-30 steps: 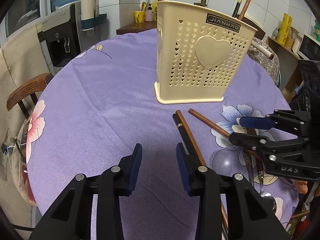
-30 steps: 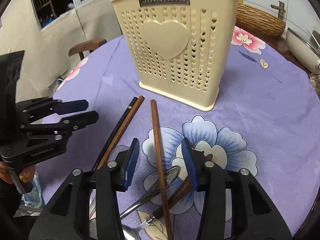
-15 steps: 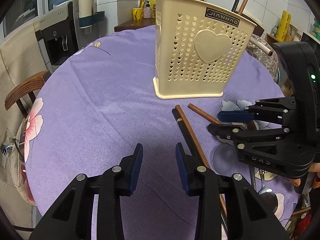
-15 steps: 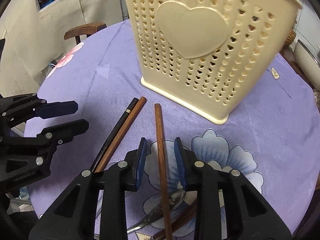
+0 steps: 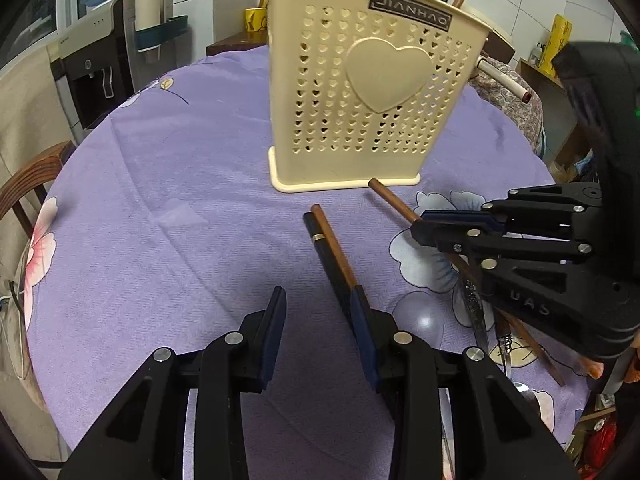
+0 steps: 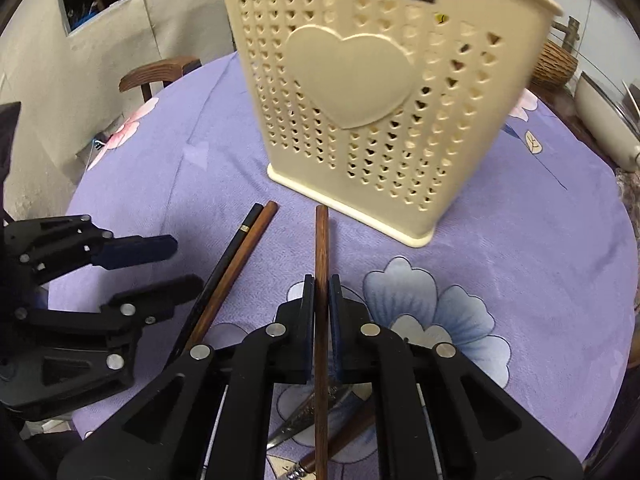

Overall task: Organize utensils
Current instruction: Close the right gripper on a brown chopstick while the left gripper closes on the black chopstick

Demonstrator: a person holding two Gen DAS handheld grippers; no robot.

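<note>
A cream utensil basket point(image 5: 368, 92) point(image 6: 384, 96) with heart cut-outs stands on the purple cloth and holds a few chopsticks. My right gripper point(image 6: 321, 292) point(image 5: 424, 230) is shut on a brown chopstick point(image 6: 321, 240) point(image 5: 390, 200) whose tip points at the basket's base. A black chopstick point(image 6: 224, 268) point(image 5: 324, 256) and a second brown chopstick point(image 6: 244, 256) point(image 5: 334, 242) lie side by side on the cloth. My left gripper point(image 5: 318, 312) point(image 6: 172, 264) is open and empty, its right finger just above those two.
A metal spoon point(image 6: 308, 412) point(image 5: 474, 308) and another wooden stick lie under the right gripper on the flowered cloth point(image 5: 160, 200). A wooden chair point(image 5: 28, 180) stands at the table's left edge, a water dispenser point(image 5: 92, 64) behind it.
My right gripper moved forward along the brown chopstick and its jaws closed on it. The left gripper stayed open and shifted slightly towards the pair of chopsticks.
</note>
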